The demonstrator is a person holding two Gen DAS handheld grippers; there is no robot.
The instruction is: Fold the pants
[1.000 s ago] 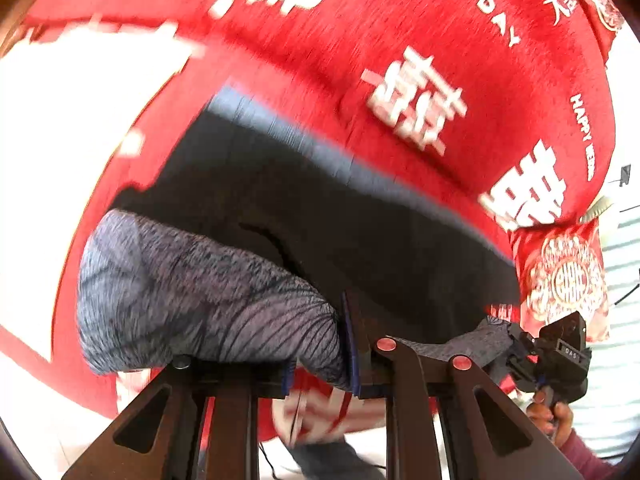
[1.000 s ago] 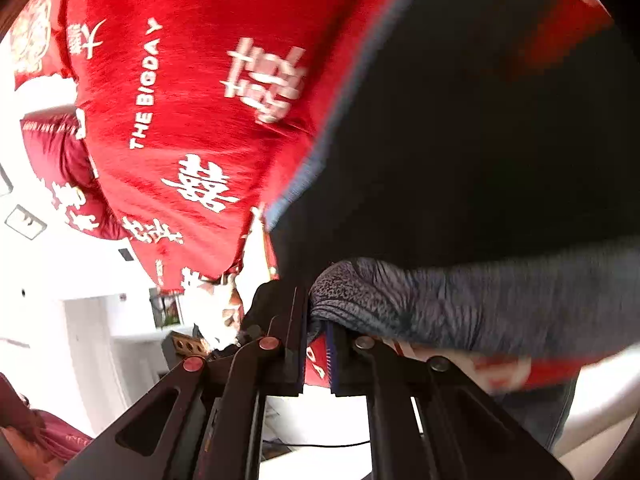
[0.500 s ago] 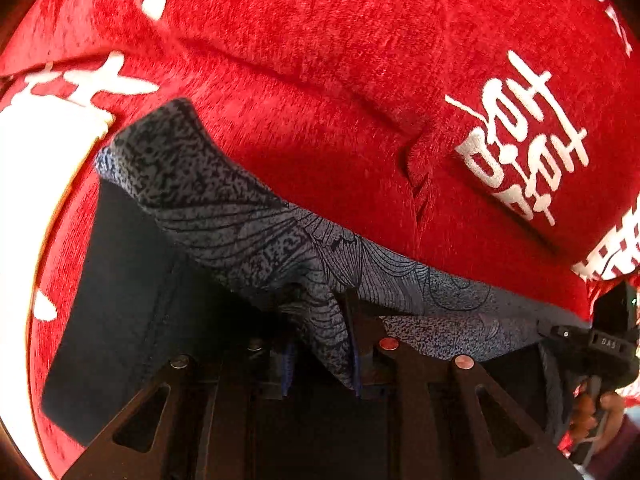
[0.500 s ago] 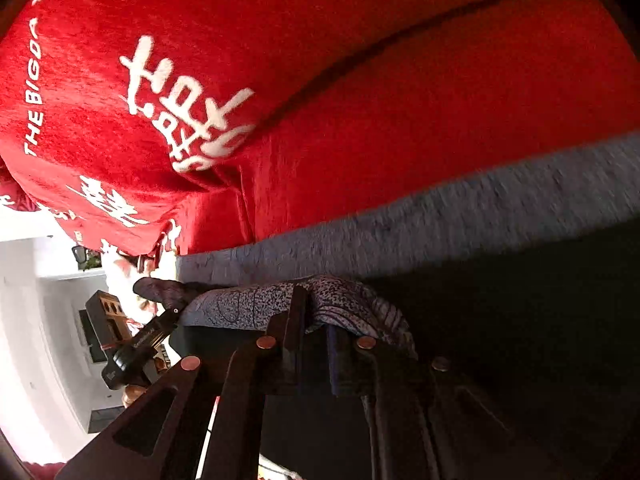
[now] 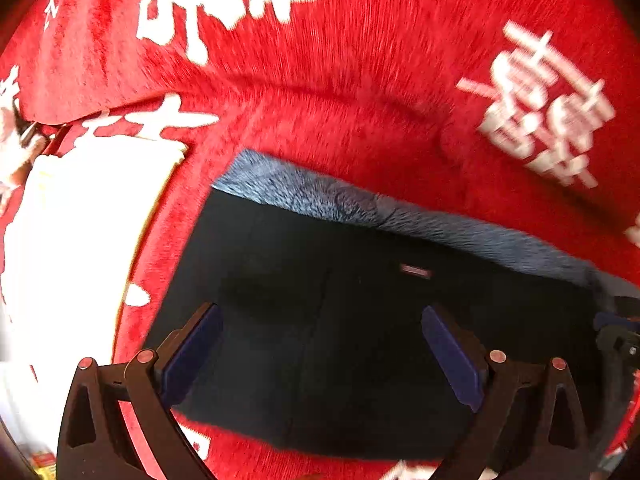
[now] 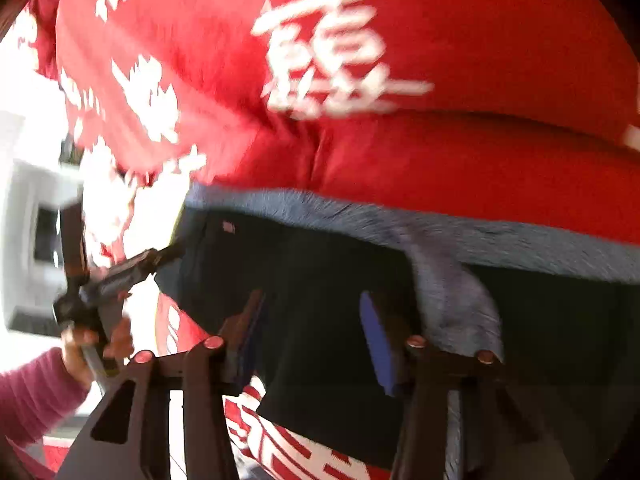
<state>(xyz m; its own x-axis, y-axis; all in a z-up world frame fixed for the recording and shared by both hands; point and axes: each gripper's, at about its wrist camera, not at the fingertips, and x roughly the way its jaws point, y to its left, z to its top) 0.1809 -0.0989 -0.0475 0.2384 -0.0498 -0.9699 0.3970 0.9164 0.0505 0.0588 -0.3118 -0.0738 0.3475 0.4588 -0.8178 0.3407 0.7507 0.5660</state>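
Note:
The dark pants [image 5: 340, 320] lie folded flat on the red blanket [image 5: 360, 100], with a grey-blue patterned band [image 5: 320, 196] along their far edge. My left gripper [image 5: 320, 352] is open just above the dark cloth, holding nothing. In the right wrist view the pants [image 6: 320, 300] lie the same way, with the grey band [image 6: 440, 232] along the far edge and a grey fold [image 6: 456, 300] beside the right finger. My right gripper [image 6: 312, 332] is open over the cloth. The left gripper [image 6: 120, 272] shows there at the pants' left end, held by a hand.
The red blanket with white characters [image 6: 332, 60] covers the surface around the pants. A bright white area [image 5: 72, 260] lies to the left of the blanket. The person's pink sleeve [image 6: 32, 396] is at lower left in the right wrist view.
Both grippers have let go of the grey patterned edge and opened. The pants now lie flat on the blanket with the fold laid down, and both grippers have drawn back a little.

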